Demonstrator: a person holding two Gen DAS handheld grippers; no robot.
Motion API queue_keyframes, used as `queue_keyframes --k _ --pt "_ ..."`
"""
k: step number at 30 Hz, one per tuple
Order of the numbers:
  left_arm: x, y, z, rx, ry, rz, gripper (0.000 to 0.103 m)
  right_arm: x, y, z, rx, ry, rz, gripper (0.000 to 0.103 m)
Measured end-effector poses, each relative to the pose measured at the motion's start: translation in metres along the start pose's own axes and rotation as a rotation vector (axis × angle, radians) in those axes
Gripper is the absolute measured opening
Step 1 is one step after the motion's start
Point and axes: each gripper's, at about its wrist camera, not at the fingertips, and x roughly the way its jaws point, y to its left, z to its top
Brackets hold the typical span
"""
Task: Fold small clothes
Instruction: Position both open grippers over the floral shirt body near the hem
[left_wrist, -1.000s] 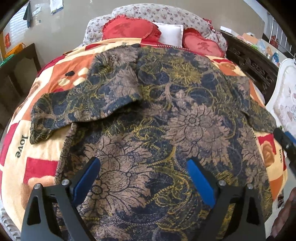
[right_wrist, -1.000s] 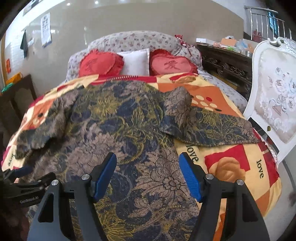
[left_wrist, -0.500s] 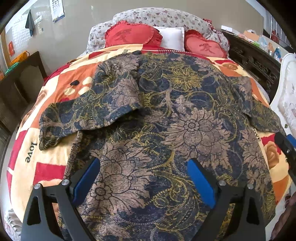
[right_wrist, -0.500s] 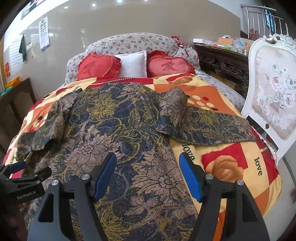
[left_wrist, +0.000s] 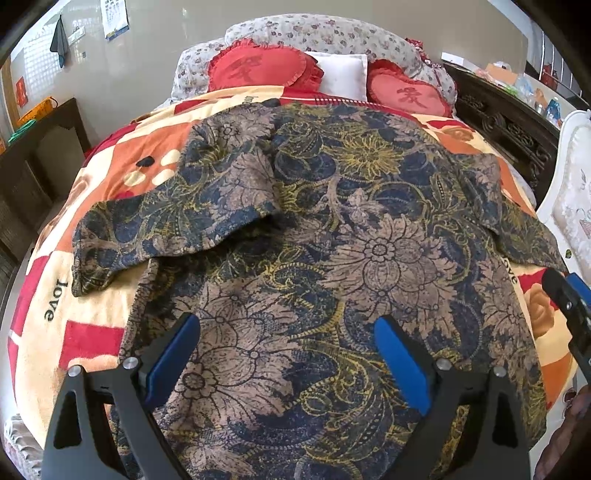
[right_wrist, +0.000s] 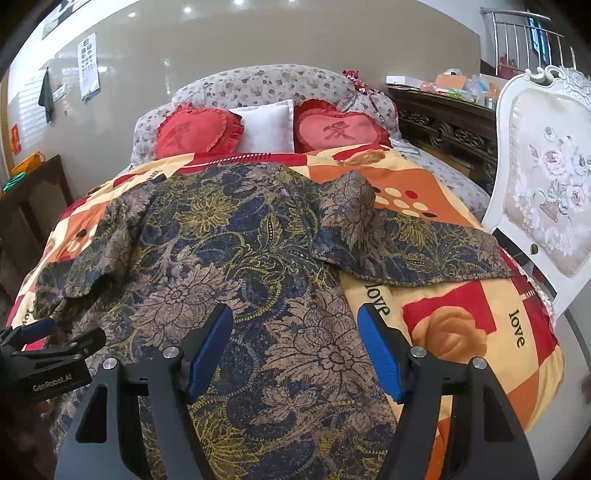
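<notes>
Covering the frame's middle, a floral-print shirt (left_wrist: 332, 240) lies spread over the bed's patterned blanket (right_wrist: 461, 317), beneath left gripper (left_wrist: 288, 354) and right gripper (right_wrist: 295, 347), fingers wide, holding nothing.

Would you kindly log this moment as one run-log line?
garment: floral shirt spread flat on blanket | left tongs: open, empty | right tongs: open, empty | fold: not started
</notes>
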Motion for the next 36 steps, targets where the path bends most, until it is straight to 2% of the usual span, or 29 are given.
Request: queue_keyframes --k 13,20,24,26,32,36 --pt "0.024 0.006 0.004 -0.006 0.013 0.012 0.098 0.041 0.013 0.014 -0.010 0.010 -0.033 0.089" --pt "0.059 0.012 0.019 0.007 -0.023 0.024 0.098 0.079 0.016 0.013 -0.024 0.043 -0.061 0.089" --pt "0.093 0.016 0.026 -0.002 0.028 -0.012 0.098 0.107 0.019 0.005 -0.058 0.073 -0.074 0.089" --pt "0.096 0.018 0.026 -0.010 0.017 -0.018 0.103 0.117 0.021 0.003 -0.068 0.105 -0.065 0.089" --pt "0.100 0.017 0.022 -0.010 -0.001 -0.013 0.103 0.126 0.029 -0.004 -0.104 0.130 -0.083 0.089" --pt "0.101 0.018 0.020 -0.009 -0.001 -0.003 0.103 0.128 0.025 -0.005 -0.077 0.135 -0.067 0.089"
